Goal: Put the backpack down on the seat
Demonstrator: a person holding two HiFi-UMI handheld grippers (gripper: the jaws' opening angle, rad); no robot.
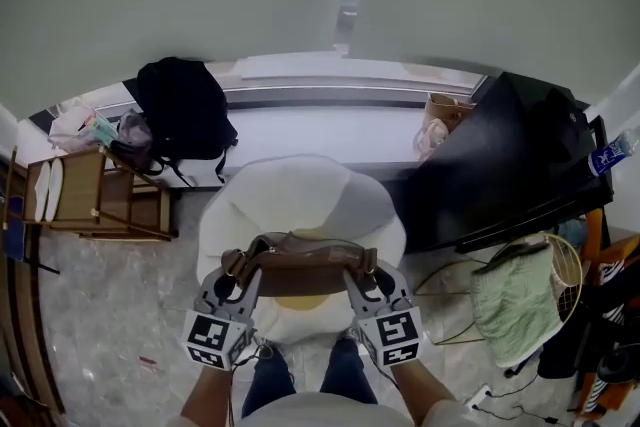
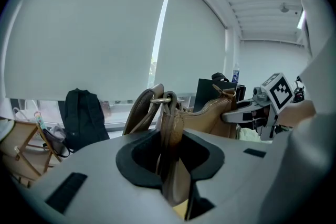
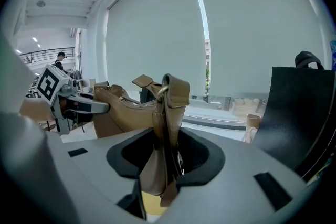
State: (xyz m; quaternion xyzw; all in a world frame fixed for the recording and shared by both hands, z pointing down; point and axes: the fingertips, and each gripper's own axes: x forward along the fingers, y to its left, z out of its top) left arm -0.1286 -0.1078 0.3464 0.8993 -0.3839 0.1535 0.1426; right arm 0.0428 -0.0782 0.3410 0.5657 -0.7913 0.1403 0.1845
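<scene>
Plainly soft goods: the brown leather bag (image 1: pixel 300 273) hangs low in the middle of the head view, strung between both tongs just above the round white seat (image 1: pixel 300 187), not yet resting on it. The left tongs (image 1: pixel 238 283) pinch one end of the bag, just below where the strap (image 2: pixel 138 113) joins a metal ring (image 2: pixel 164 100). The right tongs (image 1: pixel 365 283) pinch the opposite end the same way.

The leather looks pliant and smooth, so the body will likely sag between the two holds and slump once let go. It seems light enough for end grips. The folded, stitched ends are the thickest and surest places to hold; the ring itself would probably slip. The seat looks cushiony and should give under it.
</scene>
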